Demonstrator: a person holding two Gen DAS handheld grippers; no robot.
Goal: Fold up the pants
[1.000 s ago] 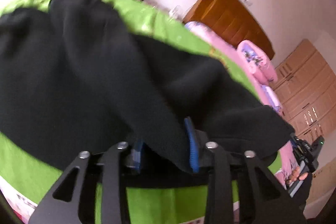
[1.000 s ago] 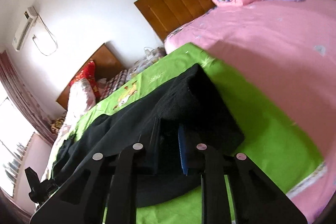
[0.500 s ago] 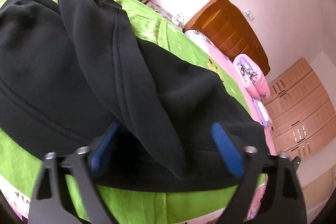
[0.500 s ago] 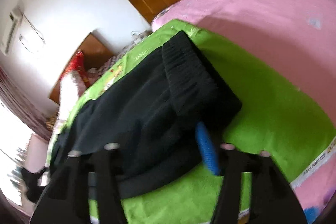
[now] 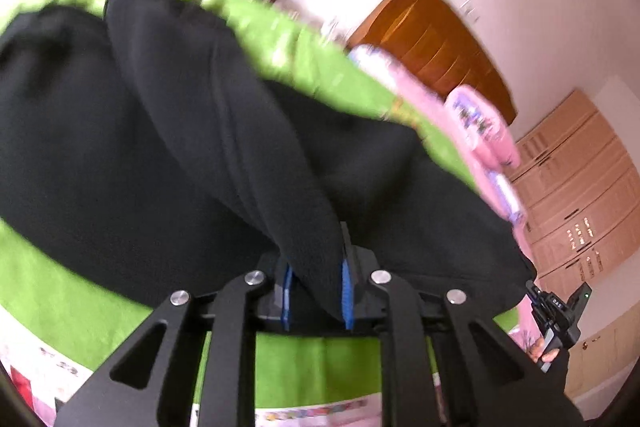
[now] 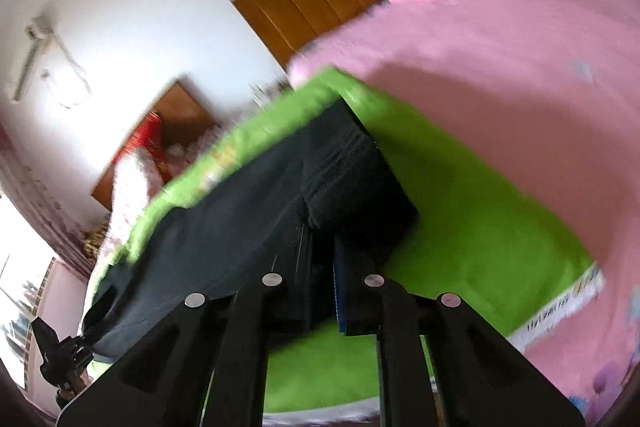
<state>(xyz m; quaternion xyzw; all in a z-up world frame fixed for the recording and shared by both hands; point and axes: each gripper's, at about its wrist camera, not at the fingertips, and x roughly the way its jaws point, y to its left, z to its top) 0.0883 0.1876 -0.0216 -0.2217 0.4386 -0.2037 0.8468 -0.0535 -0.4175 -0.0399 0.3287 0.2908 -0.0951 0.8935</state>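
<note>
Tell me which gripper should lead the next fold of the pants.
Probably the left gripper: it is shut on a raised ridge of the pants over the long spread part. The right gripper pinches the bunched waistband end.

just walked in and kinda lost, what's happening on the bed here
A person with a handheld gripper in each hand is folding black pants spread on a green sheet over a pink bed. The left gripper is shut on a fold of the fabric. The right gripper is shut on the near edge by the waistband. Both views are motion-blurred.

matt black fleecy pants (image 5: 168,147).
</note>
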